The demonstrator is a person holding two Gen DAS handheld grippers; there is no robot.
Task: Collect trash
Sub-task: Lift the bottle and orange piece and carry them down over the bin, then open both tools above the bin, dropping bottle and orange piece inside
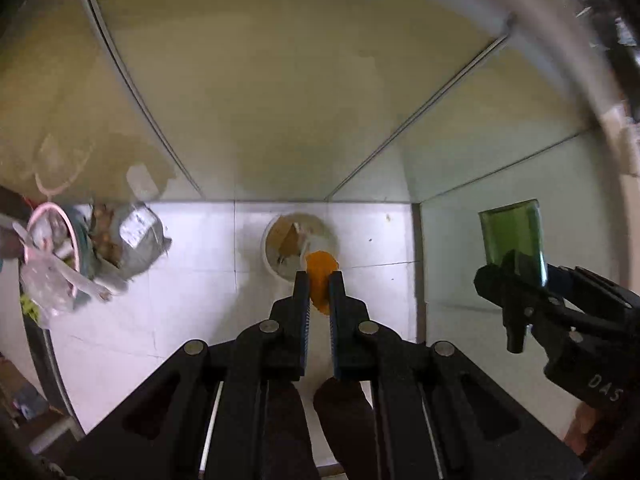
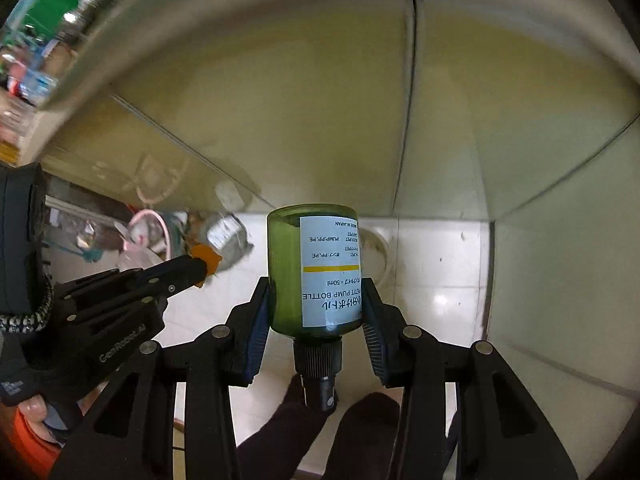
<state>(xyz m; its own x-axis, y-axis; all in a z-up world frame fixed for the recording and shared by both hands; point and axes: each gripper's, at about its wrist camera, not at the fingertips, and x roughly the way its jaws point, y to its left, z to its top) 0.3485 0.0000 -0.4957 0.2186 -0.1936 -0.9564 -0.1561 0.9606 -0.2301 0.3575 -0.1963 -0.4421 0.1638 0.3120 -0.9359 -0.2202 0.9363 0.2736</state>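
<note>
Left wrist view: left gripper (image 1: 319,280), jaws pressed shut on an orange scrap (image 1: 320,276), pointing steeply down over pale floor tiles (image 1: 192,280). Below the jaws, two dark-socked feet (image 1: 340,412). Right wrist view: right gripper (image 2: 316,312), jaws clamped on an inverted green pump bottle (image 2: 288,272), its black pump head (image 2: 320,376) toward the camera and its white label (image 2: 332,272) upside down. Both grippers lie side by side, apart. Farther out, open tile surrounds a round drain (image 1: 298,248); a trash heap (image 1: 80,248) crowds the left corner. Beyond, glossy yellowish wall panels (image 1: 280,80) close the floor's far edge, and a side panel bounds it to the right.
</note>
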